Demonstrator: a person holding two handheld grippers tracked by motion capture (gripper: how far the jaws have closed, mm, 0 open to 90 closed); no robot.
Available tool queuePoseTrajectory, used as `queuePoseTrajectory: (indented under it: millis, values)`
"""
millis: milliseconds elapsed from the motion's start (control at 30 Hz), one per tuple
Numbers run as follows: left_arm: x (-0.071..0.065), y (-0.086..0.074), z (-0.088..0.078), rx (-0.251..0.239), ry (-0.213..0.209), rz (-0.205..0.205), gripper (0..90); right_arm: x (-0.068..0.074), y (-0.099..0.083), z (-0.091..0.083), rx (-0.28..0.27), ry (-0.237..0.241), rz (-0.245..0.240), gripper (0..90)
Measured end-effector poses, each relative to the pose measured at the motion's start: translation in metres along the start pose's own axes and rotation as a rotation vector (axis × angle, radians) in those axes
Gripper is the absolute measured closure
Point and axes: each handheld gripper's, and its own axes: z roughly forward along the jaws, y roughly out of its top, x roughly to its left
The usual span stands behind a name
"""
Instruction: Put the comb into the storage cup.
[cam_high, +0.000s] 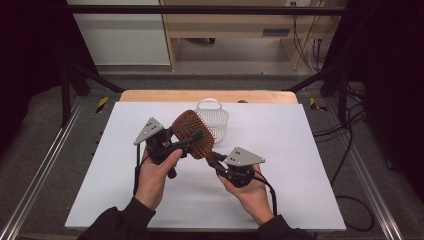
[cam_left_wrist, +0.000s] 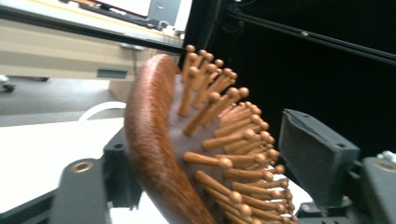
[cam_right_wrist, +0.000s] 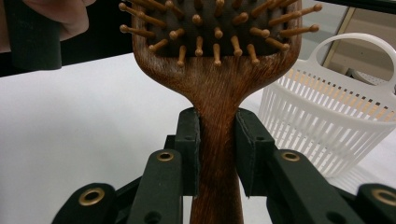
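Item, nearest: right gripper (cam_high: 216, 162), black two-jaw tool with a grey three-cornered plate, held low near the person's side of the table; its jaws are clamped on the narrow handle of the dark brown wooden paddle hairbrush (cam_high: 193, 134), pads flat on both sides of the handle in the right gripper view (cam_right_wrist: 218, 154). Item: left gripper (cam_high: 192, 140), same make, reaching in from the left; its jaws straddle the brush head (cam_left_wrist: 154, 140), one pad against the smooth wooden back, the other standing off the ball-tipped wooden pins with a visible gap, so this grip is not yet made. Item: white table surface (cam_high: 125, 185), bare below the brush, which is carried in the air above the middle of the table. Item, farthest: white slatted plastic basket with loop handle (cam_high: 212, 120), just behind the brush head. Risks, as judged: the far pad would meet springy pins rather than solid wood, so the head may twist or skid out; if the right jaws let go before that hold is firm, the brush would drop to the table; swinging the head could knock the light basket.
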Motion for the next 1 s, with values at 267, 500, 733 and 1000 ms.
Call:
queuePoseTrajectory:
  millis: [267,500,733,1000]
  values:
    - [0.0,0.003,0.0,0.005,0.001,-0.092,45.5,0.0,-0.003,0.003,0.008,0.003,0.021,72.7]
    - [-0.008,0.009,0.005,0.022,0.002,-0.086,50.5,-0.001,-0.004,0.003,0.004,0.001,0.045,72.5]
    - [-0.013,0.01,0.009,0.033,0.004,-0.06,51.3,-0.003,-0.006,0.004,0.008,0.005,0.058,72.1]
    - [-0.016,0.013,0.014,0.039,0.003,-0.025,52.0,-0.005,-0.006,0.003,-0.003,0.012,0.085,63.5]
